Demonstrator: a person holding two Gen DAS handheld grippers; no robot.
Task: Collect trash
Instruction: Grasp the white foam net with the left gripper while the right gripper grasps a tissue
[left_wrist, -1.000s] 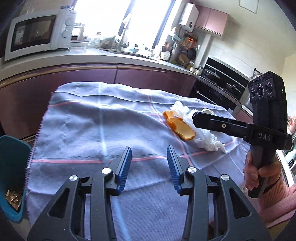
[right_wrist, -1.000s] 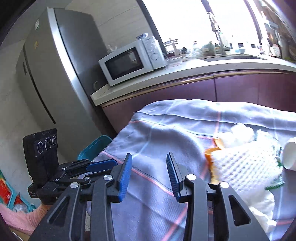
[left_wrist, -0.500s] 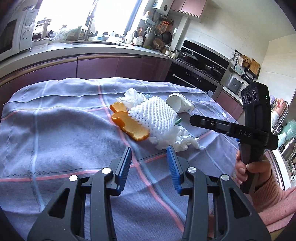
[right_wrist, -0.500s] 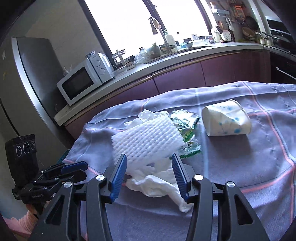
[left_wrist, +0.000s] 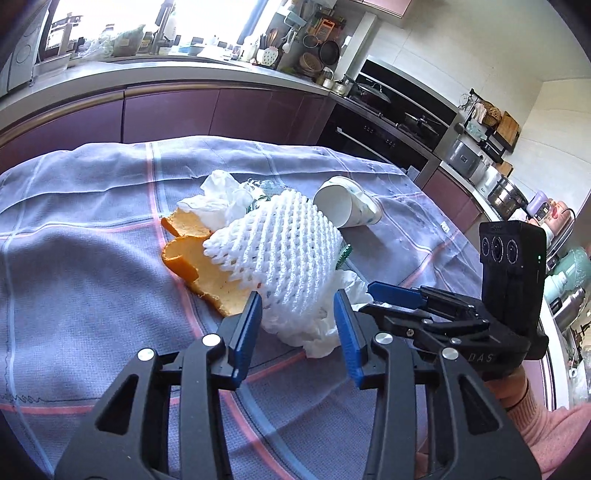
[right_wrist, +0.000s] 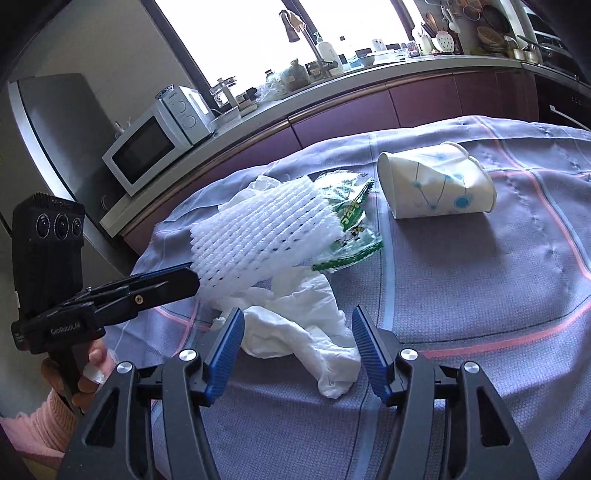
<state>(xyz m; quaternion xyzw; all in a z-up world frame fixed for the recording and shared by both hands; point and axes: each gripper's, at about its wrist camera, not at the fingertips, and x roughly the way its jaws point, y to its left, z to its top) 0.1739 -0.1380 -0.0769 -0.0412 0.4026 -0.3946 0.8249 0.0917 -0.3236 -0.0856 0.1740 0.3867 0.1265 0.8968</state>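
My right gripper (right_wrist: 297, 350) has its fingers just opening around the crumpled tissue (right_wrist: 306, 332) mid-surface, left gripper (left_wrist: 297, 325) half-spread at the foam net (left_wrist: 280, 247), so I'd dip lower before squeezing.

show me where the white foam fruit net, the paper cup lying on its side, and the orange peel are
white foam fruit net (left_wrist: 280, 243), left wrist view, middle of its mesh
white paper cup with blue dots (right_wrist: 439, 184), right wrist view, its side wall
orange peel (left_wrist: 218, 280), left wrist view, pale inner side

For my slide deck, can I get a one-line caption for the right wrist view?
Open right gripper poised over crumpled white tissue, beside foam fruit net, green wrapper and tipped paper cup.
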